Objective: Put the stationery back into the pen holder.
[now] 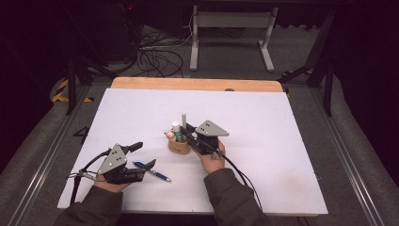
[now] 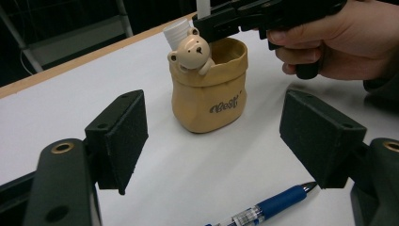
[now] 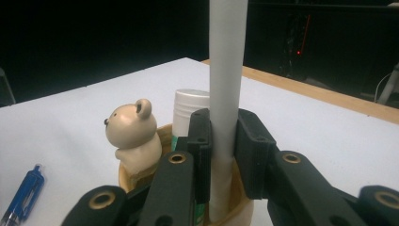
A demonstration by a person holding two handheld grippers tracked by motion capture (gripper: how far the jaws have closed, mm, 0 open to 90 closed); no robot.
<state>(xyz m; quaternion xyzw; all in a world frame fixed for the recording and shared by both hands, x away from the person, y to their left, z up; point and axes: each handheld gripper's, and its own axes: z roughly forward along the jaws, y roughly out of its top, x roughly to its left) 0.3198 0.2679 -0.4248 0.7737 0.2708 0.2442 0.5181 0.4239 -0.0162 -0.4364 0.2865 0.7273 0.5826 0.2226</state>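
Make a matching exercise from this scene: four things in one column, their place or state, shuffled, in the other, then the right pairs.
Things
1. white stick
2. blue pen
3. bear figure
4. left gripper

Places or states
A. lies flat on the white table
B. jaws apart, nothing between the pads
C. clamped upright by the right gripper over the tan pot
D. sits on the tan pot's rim

Pairs: 1-C, 2-A, 3-D, 4-B
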